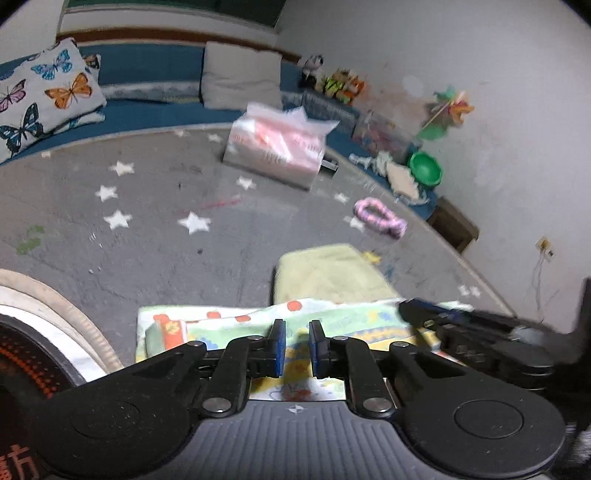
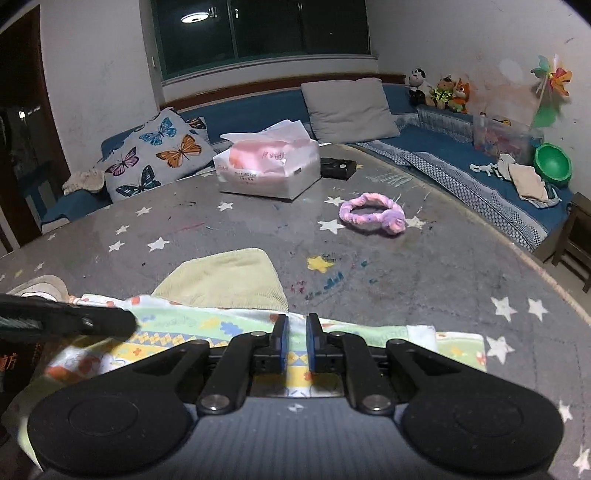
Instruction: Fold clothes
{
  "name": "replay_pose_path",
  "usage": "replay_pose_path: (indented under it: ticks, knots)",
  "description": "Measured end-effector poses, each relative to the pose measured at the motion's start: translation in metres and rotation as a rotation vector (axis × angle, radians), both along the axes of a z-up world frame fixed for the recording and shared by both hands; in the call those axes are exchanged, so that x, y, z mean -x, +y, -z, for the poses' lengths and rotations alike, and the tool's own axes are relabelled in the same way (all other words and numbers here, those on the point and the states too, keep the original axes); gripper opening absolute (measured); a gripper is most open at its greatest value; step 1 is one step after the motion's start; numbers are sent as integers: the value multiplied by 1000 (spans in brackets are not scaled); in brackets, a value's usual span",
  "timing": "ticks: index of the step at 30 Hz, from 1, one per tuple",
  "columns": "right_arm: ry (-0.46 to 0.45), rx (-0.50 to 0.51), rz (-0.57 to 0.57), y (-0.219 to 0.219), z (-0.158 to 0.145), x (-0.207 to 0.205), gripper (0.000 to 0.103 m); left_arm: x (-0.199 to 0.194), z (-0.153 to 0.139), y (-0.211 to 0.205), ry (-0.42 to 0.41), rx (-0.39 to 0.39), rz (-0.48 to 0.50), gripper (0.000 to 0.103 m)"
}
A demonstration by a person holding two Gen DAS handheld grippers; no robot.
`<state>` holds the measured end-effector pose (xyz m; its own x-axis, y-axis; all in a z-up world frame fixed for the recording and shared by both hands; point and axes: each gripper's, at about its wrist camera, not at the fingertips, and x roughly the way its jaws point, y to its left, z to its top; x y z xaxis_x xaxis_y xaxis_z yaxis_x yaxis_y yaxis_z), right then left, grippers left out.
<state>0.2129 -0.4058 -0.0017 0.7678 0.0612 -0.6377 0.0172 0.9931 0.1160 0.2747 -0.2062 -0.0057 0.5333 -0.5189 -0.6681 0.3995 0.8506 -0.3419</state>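
So from the left wrist cam, the left gripper [image 1: 296, 343] sits low over a patterned cloth [image 1: 236, 325] spread on the grey star-print mat [image 1: 147, 206], its blue pads a little apart with nothing pinched between them, just the print showing through the gap. A folded pale yellow cloth [image 1: 328, 275] lies right behind the patterned one, touching its far edge. The right gripper [image 1: 480, 332] pokes in from the right side over that same cloth, though it's blurry here. This view also catches a round cream-rimmed thing [image 1: 55, 314] at the lower left, can't tell what it is. Switching to the right wrist cam, which is way sharper: the right gripper [image 2: 295, 341] hovers over the patterned cloth [image 2: 192, 325] too, pads slightly parted, gripping nothing. The yellow cloth [image 2: 225, 277] reads as a wedge shape from here. The left gripper [image 2: 74, 319] comes in from the left edge. Only this view gives a clear look at the tissue pack [image 2: 267, 166], pink fuzzy headband [image 2: 373, 214], a black box [image 2: 338, 168] beside the tissues, the dark window [image 2: 258, 33] and the plush toys [image 2: 439, 90] on the bench
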Motion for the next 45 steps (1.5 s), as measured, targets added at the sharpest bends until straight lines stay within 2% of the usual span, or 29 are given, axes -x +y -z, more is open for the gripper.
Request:
replay_pose_path:
  ticks: [3, 5, 7, 13, 15, 18, 20, 22, 25, 26, 28, 29, 30, 35, 41, 45]
  knots:
    - [-7, -7, -6, -4, -9, 12, 13, 6, -4, 5, -7, 12, 3, 15]
    - [-9, 2, -28, -4, -15, 27, 19, 16, -10, 8, -19, 13, 12, 15]
    - [-10, 12, -49, -2, -19, 44, 20, 30, -16, 11, -40, 16, 29, 15]
    - [2, 11, -20, -8, -14, 88, 21, 72, -19, 19, -61, 1, 80, 15]
    - [7, 1, 10, -13, -10, 97, 30, 83, -15, 22, -58, -22, 79, 15]
    - [-1, -4, 26, -13, -7, 108, 32, 95, -11, 30, -55, -32, 63, 15]
    - [-7, -6, 36, -12, -6, 115, 39, 100, -10, 35, -55, -30, 55, 16]
    - [-12, -9, 46, -12, -4, 122, 42, 105, -9, 39, -62, -40, 45, 18]
    - [-26, 21, 56, -7, -2, 128, 44, 112, -8, 45, -51, -39, 28, 27]
    - [-28, 36, 54, -3, -4, 131, 50, 115, -9, 49, -51, -34, 22, 29]
    - [-37, 36, 35, 5, -8, 134, 53, 123, -11, 54, -57, -28, 14, 37]
    - [-42, 33, 24, 8, -10, 136, 53, 128, -12, 57, -65, -26, 9, 48]
    - [-47, 30, 9, 14, -11, 137, 53, 133, -14, 59, -72, -24, 4, 54]
    - [-65, 29, -48, 43, -13, 129, 57, 152, -16, 72, -87, -58, -37, 59]
    - [-53, 55, -66, 63, -1, 123, 59, 165, -17, 94, -96, -67, -92, 74]
    - [-54, 52, -61, 66, -6, 131, 66, 173, -18, 102, -108, -74, -118, 95]
